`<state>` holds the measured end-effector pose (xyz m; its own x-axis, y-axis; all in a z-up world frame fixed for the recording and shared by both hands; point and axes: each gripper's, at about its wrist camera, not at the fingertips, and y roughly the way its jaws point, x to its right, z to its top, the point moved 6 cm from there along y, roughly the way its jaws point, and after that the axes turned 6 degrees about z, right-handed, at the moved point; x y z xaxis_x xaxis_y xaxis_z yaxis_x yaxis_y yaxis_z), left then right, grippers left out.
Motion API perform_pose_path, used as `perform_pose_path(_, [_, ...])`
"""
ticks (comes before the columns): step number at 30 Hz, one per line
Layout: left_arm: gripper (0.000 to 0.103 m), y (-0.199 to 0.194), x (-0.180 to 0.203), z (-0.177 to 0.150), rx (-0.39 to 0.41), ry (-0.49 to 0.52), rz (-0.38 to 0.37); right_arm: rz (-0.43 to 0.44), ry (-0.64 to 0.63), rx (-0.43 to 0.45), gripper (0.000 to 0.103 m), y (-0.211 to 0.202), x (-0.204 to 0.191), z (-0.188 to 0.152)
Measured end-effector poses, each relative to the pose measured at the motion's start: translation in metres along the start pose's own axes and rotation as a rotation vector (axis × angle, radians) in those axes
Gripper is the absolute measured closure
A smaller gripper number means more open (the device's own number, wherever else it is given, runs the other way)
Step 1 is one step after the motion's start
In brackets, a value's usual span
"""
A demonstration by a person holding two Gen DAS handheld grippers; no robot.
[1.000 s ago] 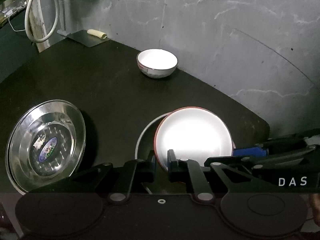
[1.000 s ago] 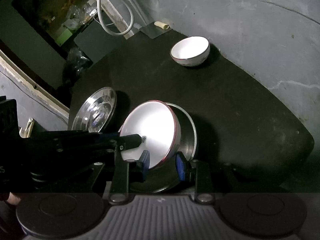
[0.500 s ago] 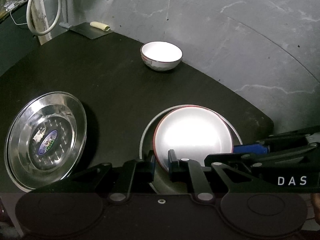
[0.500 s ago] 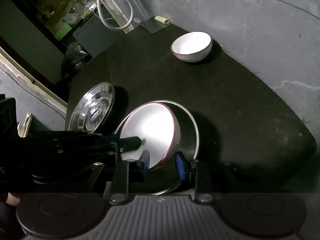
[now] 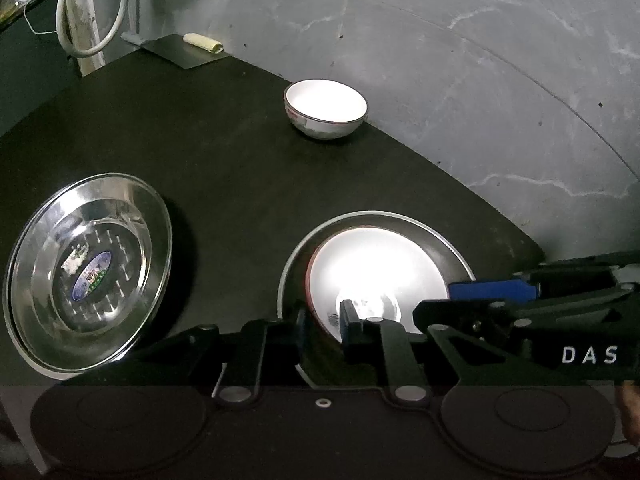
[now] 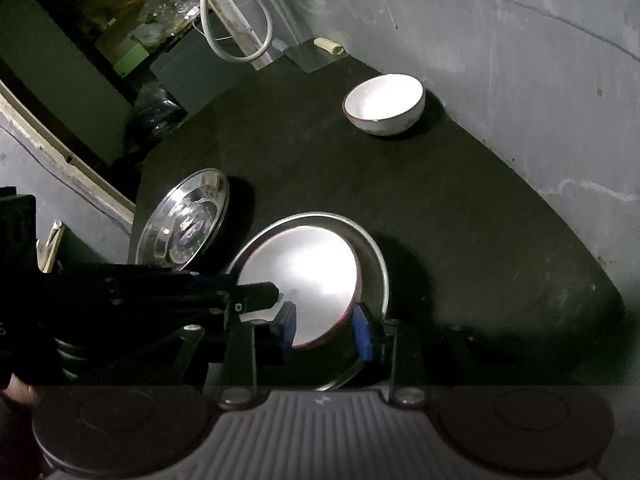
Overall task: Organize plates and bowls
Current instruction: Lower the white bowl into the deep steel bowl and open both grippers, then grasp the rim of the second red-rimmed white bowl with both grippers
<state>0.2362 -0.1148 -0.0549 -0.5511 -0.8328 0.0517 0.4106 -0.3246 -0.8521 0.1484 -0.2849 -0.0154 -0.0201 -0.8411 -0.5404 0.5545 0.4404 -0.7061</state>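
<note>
Steel plates (image 5: 86, 276) two, white bowls (image 5: 325, 108) two

A dark counter (image 5: 248, 168) meets a grey wall (image 5: 440, 40). At its far corner lies a flat sheet (image 5: 176, 50) with a pale roll (image 5: 203, 41) on it. A white hose (image 5: 76, 20) loops beside.

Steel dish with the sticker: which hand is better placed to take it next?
Probably left: the steel dish lies beside the left tongs; the right tongs are beyond them. Both tongs are opening around the white plate's rim.
</note>
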Motion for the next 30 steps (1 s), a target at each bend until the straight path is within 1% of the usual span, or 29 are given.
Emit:
perform_pose_path(2, [0.083, -0.002, 0.000, 0.001, 0.003, -0.008, -0.006, -0.003, -0.018, 0.009, 0.062, -0.003, 0.000, 0.003])
perform_pose_path(4, [0.077, -0.005, 0.000, 0.003, 0.009, -0.023, -0.017, -0.001, -0.040, 0.019, 0.056, -0.007, -0.001, 0.006])
perform_pose_path(6, [0.067, -0.010, -0.003, 0.005, 0.012, -0.064, -0.036, -0.002, -0.073, 0.037, 0.047, -0.014, -0.003, 0.011])
perform_pose_path(7, [0.064, -0.013, -0.005, 0.008, 0.018, -0.091, -0.048, -0.004, -0.090, 0.050, 0.045, -0.017, -0.003, 0.014])
perform_pose_path(8, [0.060, -0.016, -0.006, 0.011, 0.026, -0.108, -0.056, -0.003, -0.102, 0.060, 0.040, -0.019, -0.004, 0.017])
perform_pose_path(9, [0.053, -0.018, -0.006, 0.015, 0.038, -0.119, -0.063, -0.001, -0.110, 0.072, 0.033, -0.022, -0.003, 0.021])
perform_pose_path(10, [0.045, -0.020, -0.007, 0.019, 0.050, -0.125, -0.060, 0.000, -0.113, 0.086, 0.030, -0.024, -0.001, 0.025])
perform_pose_path(11, [0.029, -0.021, -0.009, 0.025, 0.066, -0.131, -0.037, 0.003, -0.111, 0.104, 0.024, -0.025, 0.001, 0.030])
perform_pose_path(12, [0.021, -0.022, -0.013, 0.031, 0.082, -0.138, -0.005, 0.007, -0.107, 0.118, 0.018, -0.025, 0.004, 0.034])
perform_pose_path(13, [0.019, -0.021, -0.017, 0.039, 0.099, -0.146, 0.027, 0.009, -0.099, 0.131, 0.015, -0.024, 0.007, 0.039])
perform_pose_path(15, [0.010, -0.017, -0.026, 0.051, 0.117, -0.167, 0.053, -0.001, -0.078, 0.152, 0.007, -0.018, 0.015, 0.047])
perform_pose_path(17, [0.005, -0.007, -0.038, 0.066, 0.127, -0.201, 0.092, -0.019, -0.044, 0.155, 0.002, -0.007, 0.025, 0.054])
perform_pose_path(19, [0.003, 0.006, -0.049, 0.081, 0.121, -0.236, 0.132, -0.045, 0.000, 0.144, 0.001, 0.005, 0.034, 0.062])
perform_pose_path(21, [0.001, 0.020, -0.060, 0.095, 0.112, -0.267, 0.155, -0.058, 0.038, 0.135, 0.000, 0.017, 0.042, 0.070])
perform_pose_path(23, [0.001, 0.035, -0.068, 0.110, 0.097, -0.291, 0.160, -0.092, 0.065, 0.148, 0.000, 0.025, 0.049, 0.077])
perform_pose_path(27, [0.001, 0.061, -0.074, 0.137, 0.067, -0.307, 0.143, -0.141, 0.119, 0.208, 0.000, 0.039, 0.063, 0.096])
perform_pose_path(29, [0.001, 0.074, -0.073, 0.152, 0.061, -0.296, 0.138, -0.144, 0.149, 0.223, 0.000, 0.046, 0.068, 0.105])
perform_pose_path(30, [0.001, 0.081, -0.072, 0.160, 0.058, -0.285, 0.135, -0.141, 0.165, 0.212, 0.000, 0.052, 0.071, 0.109])
